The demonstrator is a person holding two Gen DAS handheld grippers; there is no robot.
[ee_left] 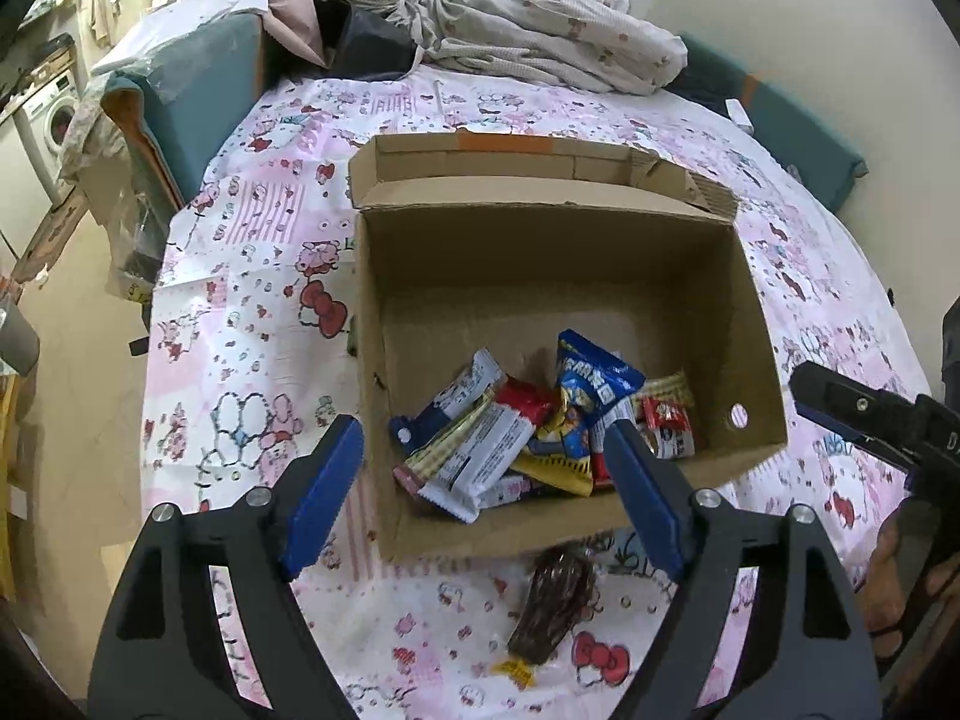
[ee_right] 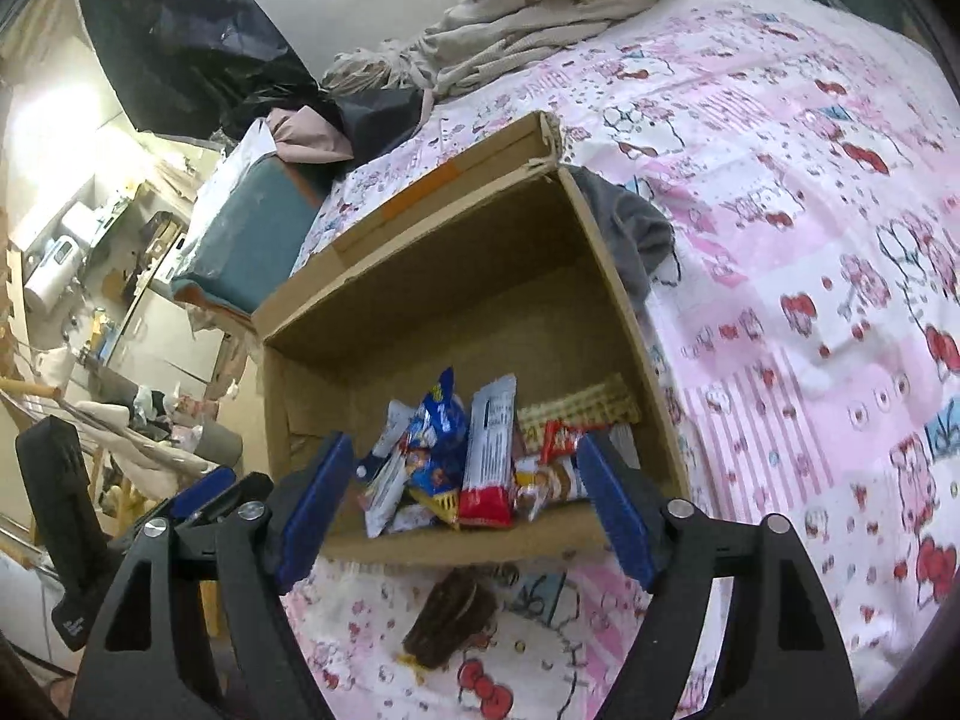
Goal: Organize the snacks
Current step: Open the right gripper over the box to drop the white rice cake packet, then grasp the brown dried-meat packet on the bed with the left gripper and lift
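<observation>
An open cardboard box (ee_left: 744,312) (ee_right: 624,312) stands on the pink-print bedsheet. Several snack packets (ee_left: 528,438) (ee_right: 468,456) lie piled in its near end, among them a blue bag (ee_left: 594,378) and a white-and-red bar (ee_right: 492,450). One dark brown snack packet (ee_left: 555,612) (ee_right: 450,618) lies on the sheet just in front of the box. My left gripper (ee_left: 486,480) is open and empty above the box's near wall. My right gripper (ee_right: 462,504) is open and empty over the same near edge; it also shows at the right of the left wrist view (ee_left: 864,414).
A heap of crumpled bedding (ee_left: 540,30) lies at the far end of the bed. A teal cushioned piece (ee_left: 198,78) stands at the bed's far left corner. A grey cloth (ee_right: 642,228) lies against the box's right side. The bed's left edge drops to a cluttered floor.
</observation>
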